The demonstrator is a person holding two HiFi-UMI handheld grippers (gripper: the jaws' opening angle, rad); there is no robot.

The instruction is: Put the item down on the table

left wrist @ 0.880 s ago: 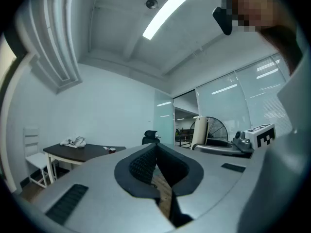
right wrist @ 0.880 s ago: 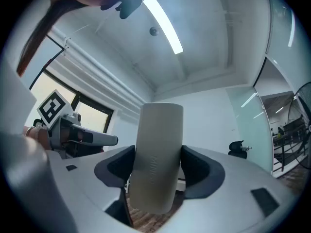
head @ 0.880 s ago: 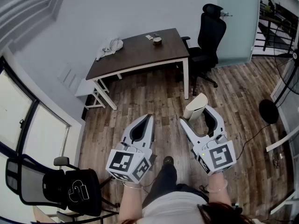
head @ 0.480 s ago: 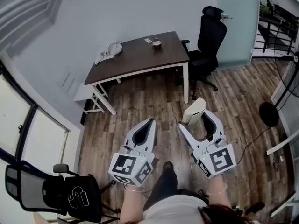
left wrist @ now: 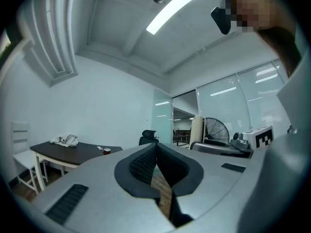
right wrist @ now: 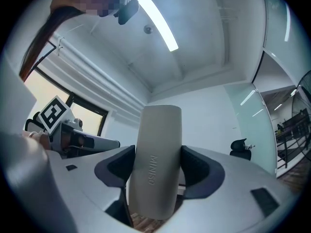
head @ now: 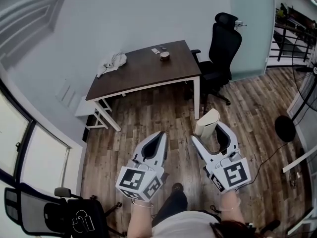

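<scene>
Right gripper (head: 208, 134): we are holding it over the wooden floor (head: 148, 118), near and right of centre. Its jaws are standing wide and pressing on both sides of the case.
Case (head: 206, 121): an off-white, round-ended oblong with MINISO embossed along its face. It is standing upright between the right jaws, its top rising past their tips, and it is in the air, well apart from the table.
Left gripper (head: 160, 137): we are carrying it just left of the right one. Its jaws are meeting at the tips and gripping nothing.
Table (head: 143, 73): dark brown top on white legs, standing far from us against the grey wall.
On the table: a crumpled white cloth (head: 113, 61) is lying toward the left end. A small round thing (head: 165, 56) and a small flat thing (head: 156, 50) are resting near the far right; we cannot tell what they are.
Office chair (head: 223, 38): black, standing just right of the table.
Second chair (head: 64, 213): black, showing at the near left.
</scene>
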